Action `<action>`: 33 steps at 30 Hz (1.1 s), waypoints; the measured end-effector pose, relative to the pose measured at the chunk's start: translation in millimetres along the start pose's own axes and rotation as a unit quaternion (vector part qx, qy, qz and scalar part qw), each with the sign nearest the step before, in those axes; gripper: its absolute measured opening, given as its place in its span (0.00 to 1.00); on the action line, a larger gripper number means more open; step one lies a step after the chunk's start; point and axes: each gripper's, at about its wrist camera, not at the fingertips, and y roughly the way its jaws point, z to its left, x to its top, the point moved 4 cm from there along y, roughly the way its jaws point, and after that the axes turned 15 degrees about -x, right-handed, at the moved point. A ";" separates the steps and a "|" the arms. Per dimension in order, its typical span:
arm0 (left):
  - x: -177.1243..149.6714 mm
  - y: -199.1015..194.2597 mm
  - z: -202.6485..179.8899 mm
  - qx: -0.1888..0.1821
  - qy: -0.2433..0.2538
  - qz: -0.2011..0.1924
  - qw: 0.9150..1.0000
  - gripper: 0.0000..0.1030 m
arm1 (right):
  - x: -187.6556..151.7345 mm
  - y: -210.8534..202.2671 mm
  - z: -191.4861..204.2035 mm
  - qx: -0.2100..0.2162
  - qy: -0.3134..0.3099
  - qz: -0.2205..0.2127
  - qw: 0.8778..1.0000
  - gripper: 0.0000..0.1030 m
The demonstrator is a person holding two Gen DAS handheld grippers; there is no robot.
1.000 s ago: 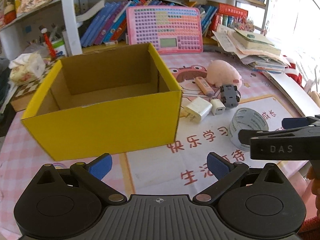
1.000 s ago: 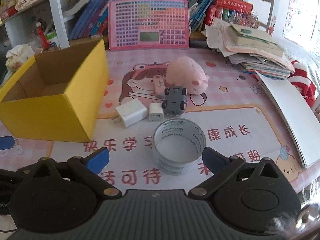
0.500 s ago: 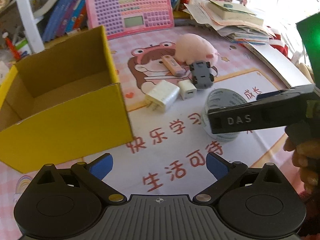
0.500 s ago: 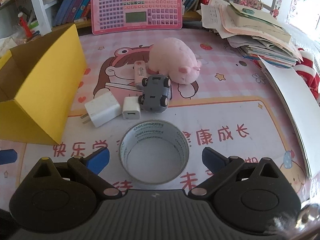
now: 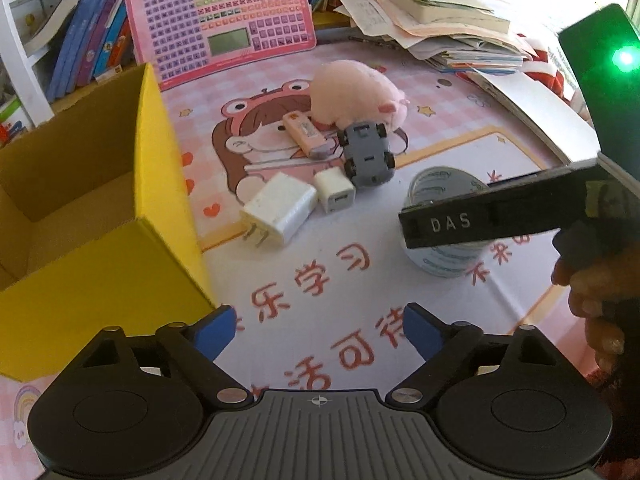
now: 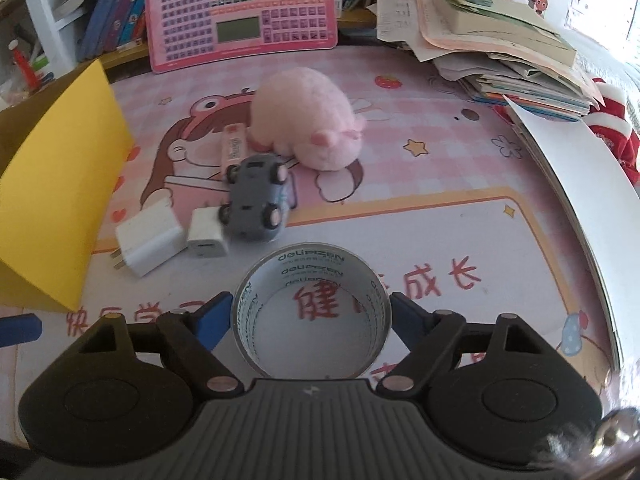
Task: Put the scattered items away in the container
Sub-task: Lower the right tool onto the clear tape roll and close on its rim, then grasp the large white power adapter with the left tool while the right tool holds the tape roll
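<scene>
- The tape roll (image 6: 311, 312) is standing on the table mat (image 6: 460, 216), near the yellow box (image 5: 92, 216).
- The right gripper (image 6: 311, 316) is closing around it; the pads look just beside its sides.
- The left gripper (image 5: 316, 330) is narrowing over bare mat, holding nothing.
- Next move: a firm grip, then lifting toward the box.

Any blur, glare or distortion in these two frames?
Left wrist view: strong fisheye bending, window glare at upper right, a green light flaring. Right wrist view: toy car and small charger smeared by motion, glare upper right, tape roll sharp.
</scene>
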 end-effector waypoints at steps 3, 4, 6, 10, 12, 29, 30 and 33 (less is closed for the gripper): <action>9.2 6.7 -3.2 0.012 0.018 -0.005 1.000 0.86 | 3.7 3.8 -6.7 0.000 -0.001 0.001 1.000 0.80; 12.2 8.9 -3.7 0.022 0.026 -0.007 0.999 0.85 | 4.8 5.2 -8.8 0.001 -0.001 0.002 1.000 0.80; 19.3 14.8 -5.3 0.050 0.050 -0.012 0.997 0.83 | 7.2 7.8 -11.5 0.002 -0.002 0.002 1.000 0.80; 33.8 28.4 -3.7 0.083 0.065 -0.021 0.994 0.83 | 10.7 12.1 -14.8 0.013 -0.009 0.003 1.000 0.80; 41.7 35.6 -1.8 0.091 0.061 -0.024 0.994 0.84 | 11.4 13.2 -15.9 0.017 -0.014 0.001 1.000 0.80; 56.9 47.2 -4.1 0.104 0.074 -0.029 0.991 0.77 | 18.4 25.3 -36.5 0.019 0.024 0.005 1.000 0.81; 56.4 45.3 -1.7 0.108 0.067 -0.029 0.991 0.77 | 18.2 25.2 -36.3 0.018 0.023 0.005 1.000 0.81; 54.3 35.9 6.3 0.123 0.044 -0.039 0.991 0.77 | 17.1 24.5 -36.3 0.018 0.020 0.007 1.000 0.81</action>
